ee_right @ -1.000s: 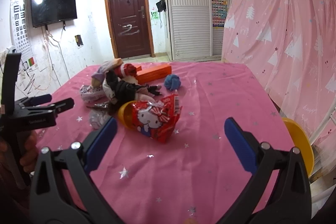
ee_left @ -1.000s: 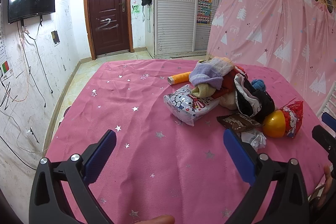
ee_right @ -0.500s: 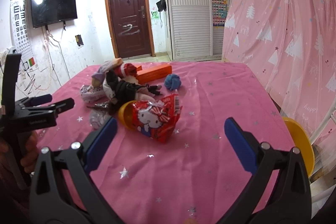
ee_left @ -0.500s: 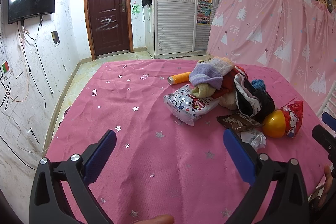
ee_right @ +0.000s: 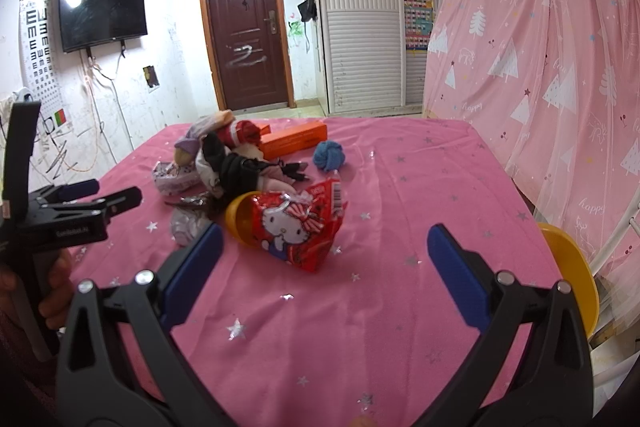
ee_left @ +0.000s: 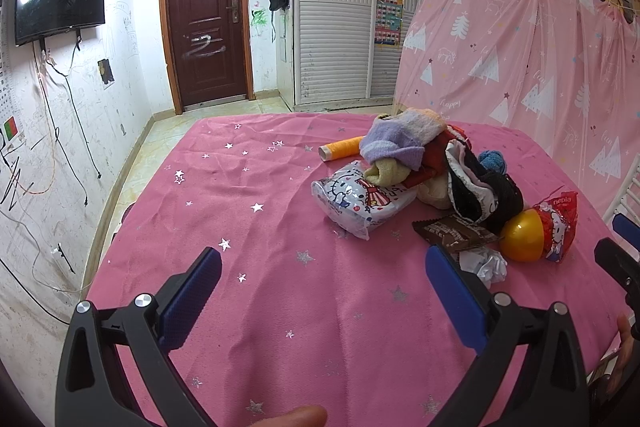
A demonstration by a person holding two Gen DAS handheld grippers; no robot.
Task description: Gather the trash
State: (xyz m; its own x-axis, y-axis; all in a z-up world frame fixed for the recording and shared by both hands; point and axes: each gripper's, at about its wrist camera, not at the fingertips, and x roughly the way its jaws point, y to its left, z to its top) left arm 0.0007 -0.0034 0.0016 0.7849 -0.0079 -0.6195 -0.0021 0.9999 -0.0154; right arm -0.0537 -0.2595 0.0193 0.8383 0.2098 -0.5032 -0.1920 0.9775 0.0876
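Left wrist view: left gripper (ee_left: 322,273) spread wide, nothing between its blue pads, hovering over the pink tablecloth (ee_left: 248,227). Ahead to the right, a clutter pile: white wrapper (ee_left: 362,201), brown wrapper (ee_left: 454,231), crumpled paper (ee_left: 486,265), socks heap (ee_left: 416,155).

Right wrist view: right gripper (ee_right: 324,253) also wide apart, empty. Red wrapper (ee_right: 300,229) lies just ahead between the fingers, against a yellow ball (ee_right: 238,217). Orange box (ee_right: 294,145) and blue yarn ball (ee_right: 328,155) sit behind.
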